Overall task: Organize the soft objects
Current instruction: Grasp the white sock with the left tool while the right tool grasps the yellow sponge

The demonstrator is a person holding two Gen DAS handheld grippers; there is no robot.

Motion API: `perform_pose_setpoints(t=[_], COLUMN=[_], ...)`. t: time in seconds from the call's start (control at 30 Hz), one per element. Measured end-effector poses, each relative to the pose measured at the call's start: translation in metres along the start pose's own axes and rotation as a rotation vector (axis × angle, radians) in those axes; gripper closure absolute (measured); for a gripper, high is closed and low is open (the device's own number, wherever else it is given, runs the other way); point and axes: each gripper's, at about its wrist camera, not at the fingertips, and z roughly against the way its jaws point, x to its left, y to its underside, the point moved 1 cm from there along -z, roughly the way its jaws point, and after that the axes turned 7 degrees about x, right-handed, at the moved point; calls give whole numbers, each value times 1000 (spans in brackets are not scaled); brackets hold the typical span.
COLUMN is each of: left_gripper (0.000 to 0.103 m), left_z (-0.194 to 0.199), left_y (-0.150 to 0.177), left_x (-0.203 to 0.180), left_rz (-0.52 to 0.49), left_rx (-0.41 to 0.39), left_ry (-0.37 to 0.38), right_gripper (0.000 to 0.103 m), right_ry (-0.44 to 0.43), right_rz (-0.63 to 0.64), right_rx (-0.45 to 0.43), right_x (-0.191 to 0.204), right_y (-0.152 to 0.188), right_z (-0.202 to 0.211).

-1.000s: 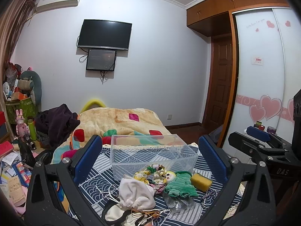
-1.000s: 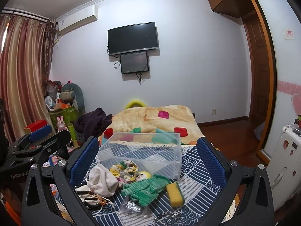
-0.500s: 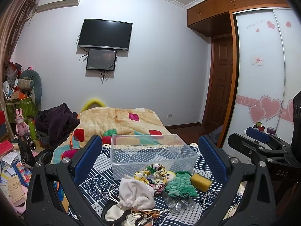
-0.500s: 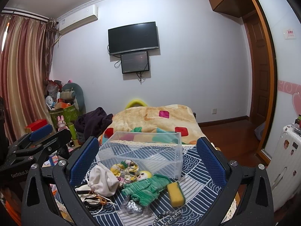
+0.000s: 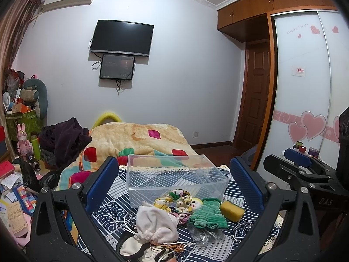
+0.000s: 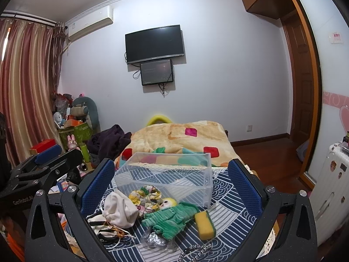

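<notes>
An empty clear plastic bin (image 5: 174, 176) (image 6: 168, 176) stands on a navy patterned cloth (image 5: 113, 187). In front of it lie a white cloth pouch (image 5: 156, 222) (image 6: 120, 209), a flowered scrunchie (image 5: 174, 198) (image 6: 146, 196), a green-clothed doll (image 5: 205, 214) (image 6: 170, 216) and a yellow sponge (image 5: 232, 210) (image 6: 204, 223). My left gripper (image 5: 172, 179) is open and empty, held above and short of the pile. My right gripper (image 6: 172, 181) is open and empty too, to the right of the left one.
A crumpled clear wrapper (image 5: 202, 235), a beaded chain (image 5: 242, 229) and tangled cords (image 5: 139, 246) lie near the front edge. A blanket-covered bed (image 5: 135, 139) is behind the bin. Clutter (image 5: 19, 144) fills the left floor, a white suitcase (image 6: 331, 187) stands right.
</notes>
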Motion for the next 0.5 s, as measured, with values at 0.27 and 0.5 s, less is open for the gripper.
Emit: perform_pose_setpoints(t=[0.27,0.5], left_gripper=[0,0], left_z=[-18,-60], left_y=[16,45], left_x=[2,7], left_rz=[-25,-25], left_rx=[79,246], left_ry=[14,-2], right_gripper=[0,0], right_ry=[37,45], right_rz=[18,-15], right_rx=[23,142], right_x=[-5,-27], right_y=[6,28], right_z=[-6,-30])
